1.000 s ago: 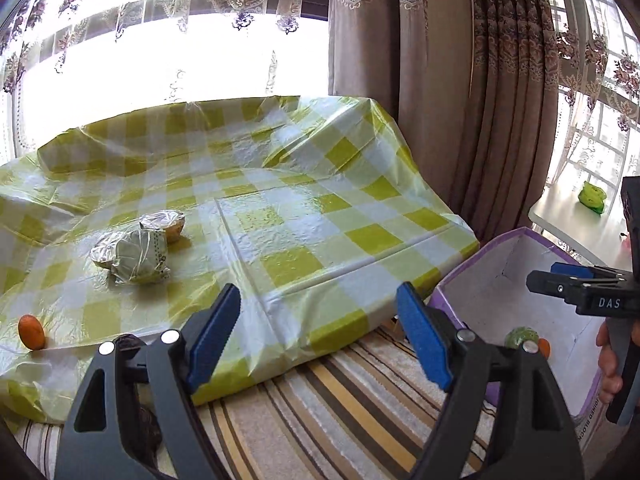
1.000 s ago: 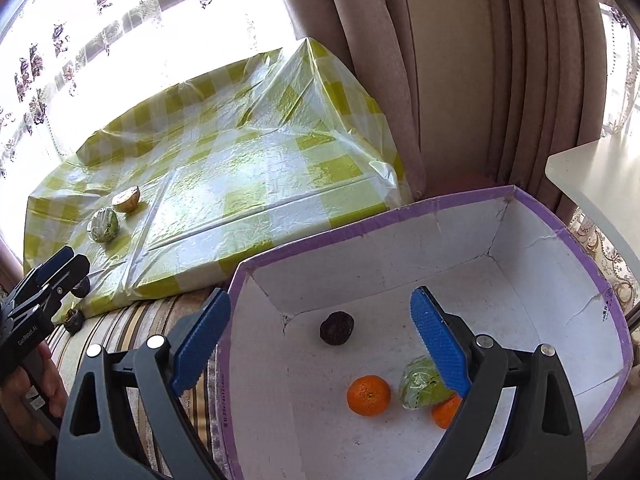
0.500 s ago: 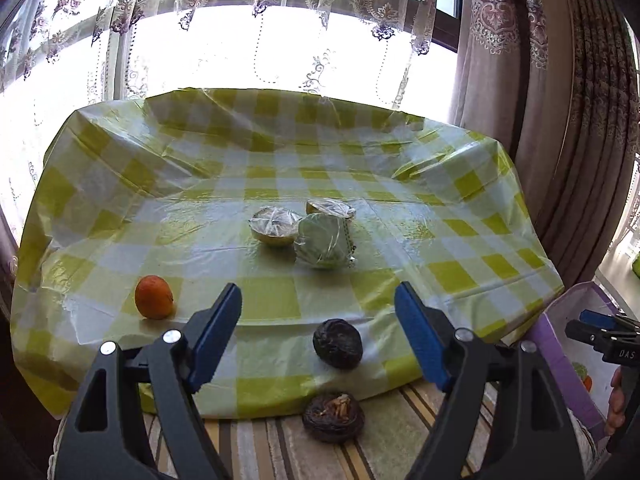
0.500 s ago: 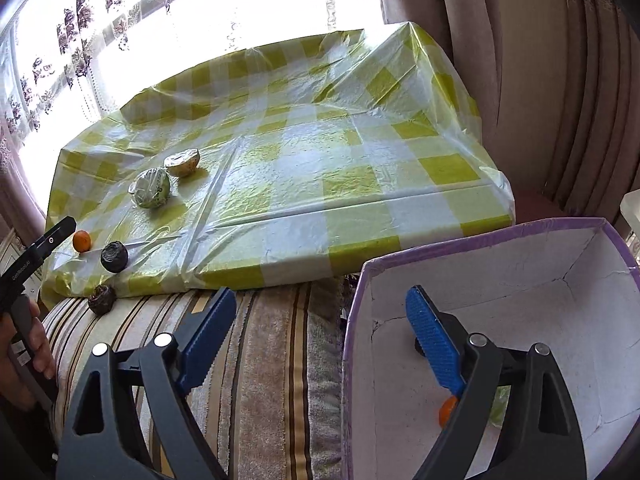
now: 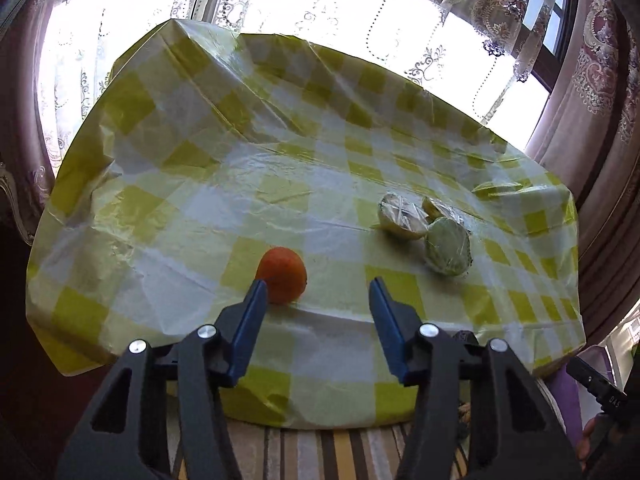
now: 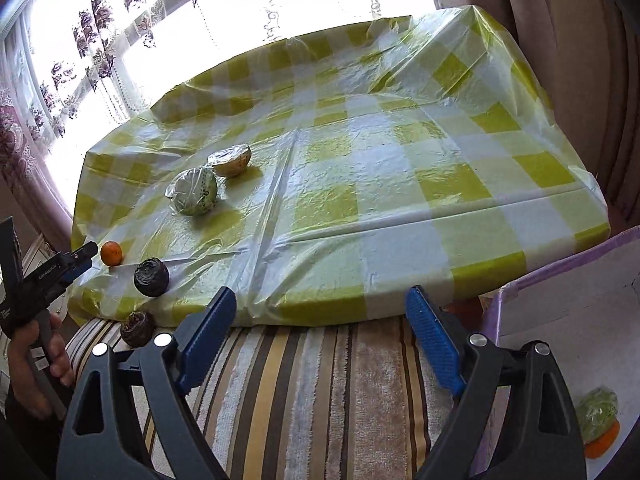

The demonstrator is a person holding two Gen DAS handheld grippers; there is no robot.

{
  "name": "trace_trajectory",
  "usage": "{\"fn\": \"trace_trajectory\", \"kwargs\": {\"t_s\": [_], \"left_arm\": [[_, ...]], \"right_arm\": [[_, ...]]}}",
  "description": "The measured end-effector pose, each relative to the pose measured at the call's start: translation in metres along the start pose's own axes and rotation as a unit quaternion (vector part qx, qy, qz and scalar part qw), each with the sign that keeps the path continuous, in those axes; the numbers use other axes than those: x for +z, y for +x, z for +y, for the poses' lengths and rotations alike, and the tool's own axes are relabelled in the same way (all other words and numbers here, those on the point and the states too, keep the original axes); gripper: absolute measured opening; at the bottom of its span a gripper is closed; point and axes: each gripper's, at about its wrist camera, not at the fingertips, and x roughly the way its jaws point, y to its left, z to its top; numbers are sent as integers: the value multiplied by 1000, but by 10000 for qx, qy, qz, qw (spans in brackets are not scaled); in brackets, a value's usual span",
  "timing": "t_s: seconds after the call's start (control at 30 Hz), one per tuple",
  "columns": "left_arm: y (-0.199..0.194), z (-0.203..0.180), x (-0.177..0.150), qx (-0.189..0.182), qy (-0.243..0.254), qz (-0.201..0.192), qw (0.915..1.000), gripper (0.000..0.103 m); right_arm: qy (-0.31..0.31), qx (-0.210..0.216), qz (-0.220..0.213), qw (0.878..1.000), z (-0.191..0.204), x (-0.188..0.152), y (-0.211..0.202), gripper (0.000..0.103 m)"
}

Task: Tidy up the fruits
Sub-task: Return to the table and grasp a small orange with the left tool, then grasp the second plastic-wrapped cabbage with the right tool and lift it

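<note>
An orange [image 5: 281,274] lies near the front left edge of the green-checked table [image 5: 280,168]; it also shows in the right wrist view [image 6: 111,253]. My left gripper [image 5: 318,290] is open, its left fingertip just short of the orange. Wrapped fruits lie further right: a green one [image 5: 447,246] and two halves [image 5: 402,216]. Two dark fruits show in the right wrist view, one on the table [image 6: 151,277], one on the striped cloth [image 6: 137,329]. My right gripper [image 6: 322,308] is open and empty over the striped cloth. The purple box [image 6: 560,312] holds a wrapped green fruit [image 6: 598,414] and an orange [image 6: 602,442].
Lace curtains and a bright window [image 5: 320,12] stand behind the table. Heavy brown curtains [image 6: 580,60] hang at the right. The striped cloth [image 6: 320,392] lies in front of the table.
My left gripper has swung left and moved in close to the orange. My right gripper has pulled away from the box and turned toward the table.
</note>
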Motion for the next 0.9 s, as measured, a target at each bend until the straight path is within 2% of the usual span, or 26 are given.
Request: {"fn": "trace_trajectory", "kwargs": {"t_s": [0.13, 0.23, 0.4, 0.57, 0.67, 0.9], "left_arm": [[8, 7, 4, 54, -69, 67, 9999, 50], [15, 8, 8, 107, -58, 129, 9998, 44], [29, 7, 11, 230, 27, 267, 9994, 43], [35, 6, 11, 381, 144, 243, 9989, 42], [38, 5, 8, 506, 219, 222, 9982, 34], [37, -2, 2, 672, 450, 56, 9967, 33]], "right_arm": [[-99, 51, 15, 9999, 12, 9, 16, 84], [-180, 99, 62, 9998, 21, 18, 29, 84], [-335, 235, 99, 9991, 40, 35, 54, 84], [-567, 308, 118, 9978, 67, 51, 80, 84], [-735, 329, 137, 9967, 84, 58, 95, 84], [-1097, 233, 235, 9934, 119, 69, 122, 84]]}}
